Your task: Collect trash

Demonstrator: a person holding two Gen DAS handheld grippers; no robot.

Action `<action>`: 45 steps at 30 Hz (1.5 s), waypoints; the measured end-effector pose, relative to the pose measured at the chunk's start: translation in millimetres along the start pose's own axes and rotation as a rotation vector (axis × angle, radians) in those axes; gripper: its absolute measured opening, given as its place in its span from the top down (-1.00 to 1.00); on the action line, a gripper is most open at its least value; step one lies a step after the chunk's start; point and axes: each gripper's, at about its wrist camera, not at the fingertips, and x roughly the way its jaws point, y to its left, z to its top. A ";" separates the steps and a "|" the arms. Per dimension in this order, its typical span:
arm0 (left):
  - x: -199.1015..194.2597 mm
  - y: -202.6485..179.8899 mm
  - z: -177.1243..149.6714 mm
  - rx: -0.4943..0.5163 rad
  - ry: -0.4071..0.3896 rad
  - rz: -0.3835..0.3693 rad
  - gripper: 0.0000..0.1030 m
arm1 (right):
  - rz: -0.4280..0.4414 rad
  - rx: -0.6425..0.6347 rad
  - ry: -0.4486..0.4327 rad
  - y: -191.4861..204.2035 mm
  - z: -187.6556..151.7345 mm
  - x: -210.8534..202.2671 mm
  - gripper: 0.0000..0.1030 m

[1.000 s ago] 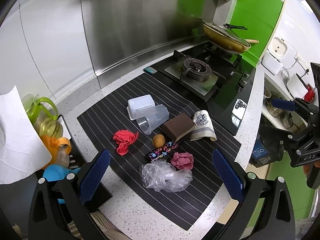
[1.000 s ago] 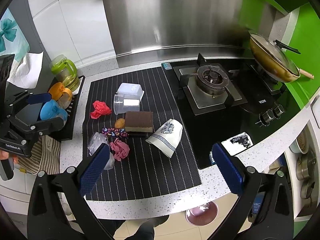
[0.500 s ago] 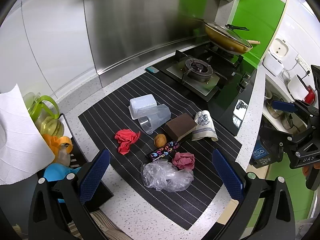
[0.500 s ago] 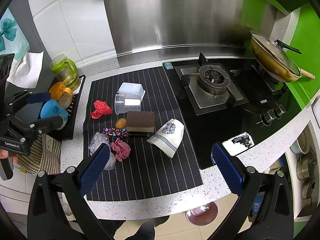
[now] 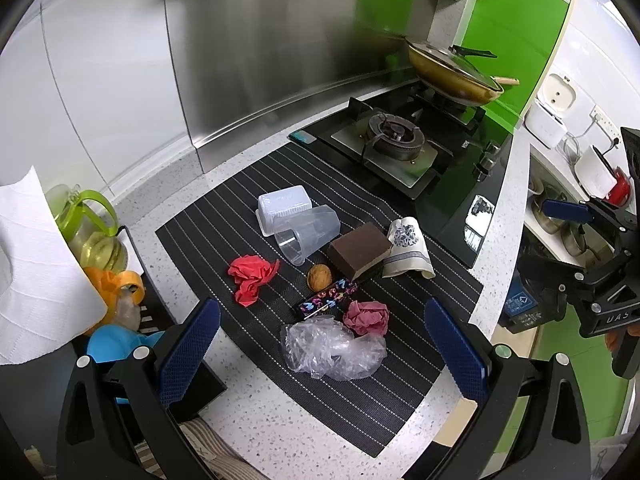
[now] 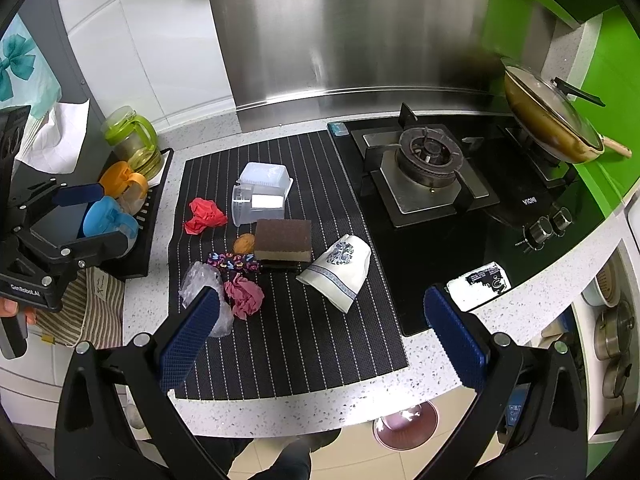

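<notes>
On a black striped mat (image 5: 400, 392) (image 6: 296, 352) lie a crumpled clear plastic bag (image 5: 332, 346) (image 6: 198, 280), a pink paper ball (image 5: 366, 317) (image 6: 244, 296), a red paper ball (image 5: 252, 276) (image 6: 205, 216), a patterned wrapper (image 5: 326, 301) (image 6: 233, 262), a walnut (image 5: 319, 277) (image 6: 244, 244), a white paper cup on its side (image 5: 408, 250) (image 6: 340, 272), a brown sponge (image 5: 360, 249) (image 6: 284, 240) and clear plastic containers (image 5: 298, 226) (image 6: 260, 194). My left gripper (image 5: 320, 344) is open and empty above the bag. My right gripper (image 6: 320, 332) is open and empty above the mat's front.
A gas hob (image 5: 396, 140) (image 6: 432, 168) with a lidded pan (image 5: 452, 68) (image 6: 552, 120) stands to the right. A rack with a green jug (image 5: 86, 228) (image 6: 132, 140) and coloured cups (image 6: 116, 216) stands to the left. A striped cloth (image 6: 92, 304) hangs at the counter's front left.
Both views have shifted very slightly; the objects on the mat have not moved. Both grippers stay open.
</notes>
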 end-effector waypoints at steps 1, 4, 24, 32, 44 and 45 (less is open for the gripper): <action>0.3 -0.5 -0.1 0.001 0.001 0.000 -0.90 | 0.001 0.001 0.001 0.0 -0.3 0.1 -0.94; 0.1 -2.2 0.0 0.003 0.002 0.000 -0.90 | 0.002 0.001 0.004 0.5 -1.1 0.1 -0.94; 23.3 -0.6 -6.2 0.002 0.054 -0.006 -0.90 | 0.015 0.009 0.036 -4.0 -4.9 12.6 -0.94; 67.0 2.9 -22.8 -0.006 0.160 -0.013 -0.90 | 0.023 0.015 0.063 -5.5 -7.5 23.4 -0.94; 124.8 -5.7 -49.0 -0.012 0.297 -0.015 -0.90 | 0.029 0.031 0.103 -10.9 -14.7 36.4 -0.94; 129.1 -6.5 -51.0 -0.010 0.304 -0.008 -0.90 | 0.029 0.033 0.107 -11.6 -15.2 37.6 -0.94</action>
